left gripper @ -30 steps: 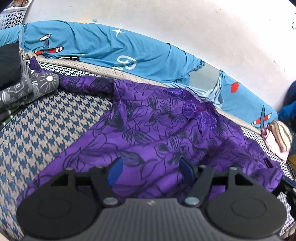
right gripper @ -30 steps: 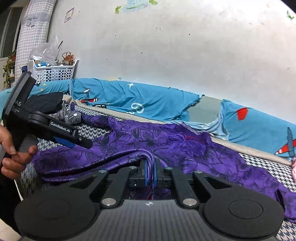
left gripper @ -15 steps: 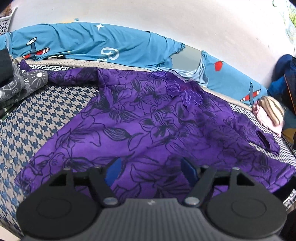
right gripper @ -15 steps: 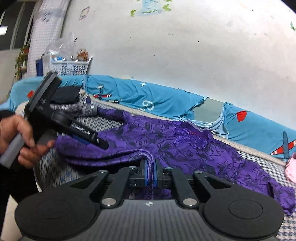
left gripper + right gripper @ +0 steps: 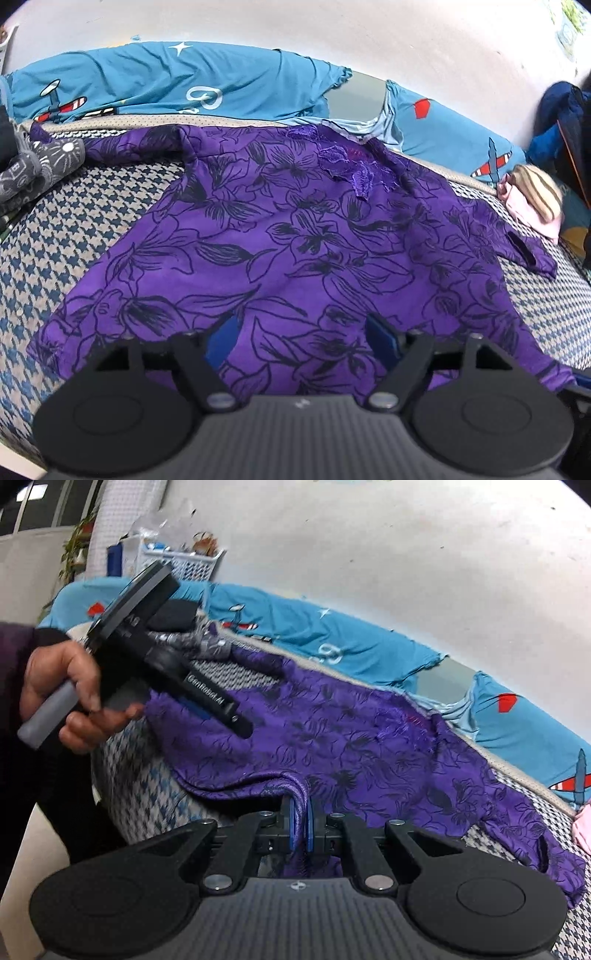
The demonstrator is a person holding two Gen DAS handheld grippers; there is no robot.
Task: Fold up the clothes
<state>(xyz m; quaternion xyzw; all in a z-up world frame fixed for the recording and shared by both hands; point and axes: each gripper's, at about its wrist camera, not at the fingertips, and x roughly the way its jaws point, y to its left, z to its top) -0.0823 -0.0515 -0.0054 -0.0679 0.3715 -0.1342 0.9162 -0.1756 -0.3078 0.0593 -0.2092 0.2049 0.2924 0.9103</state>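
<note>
A purple floral blouse (image 5: 295, 236) lies spread on the houndstooth-covered bed (image 5: 74, 236), its lace collar toward the wall. My left gripper (image 5: 303, 339) hovers over the near hem with its jaws opening, and no cloth is pinched between the blue pads. In the right wrist view the blouse (image 5: 369, 753) stretches away, and my right gripper (image 5: 300, 825) is shut on a bunched fold of its hem. The left gripper (image 5: 236, 723) shows there too, held by a hand (image 5: 70, 694) above the blouse's left edge.
A blue airplane-print sheet (image 5: 177, 85) runs along the white wall. Grey patterned clothes (image 5: 33, 170) lie at the left, a pink and striped bundle (image 5: 535, 199) at the right. A white basket (image 5: 184, 563) stands at the back left. The bed edge (image 5: 140, 812) drops off near me.
The left gripper's jaws have spread wider and it has drawn back along the blouse. The right gripper has shifted sideways with the hem still pinched, and the blouse lies flatter.
</note>
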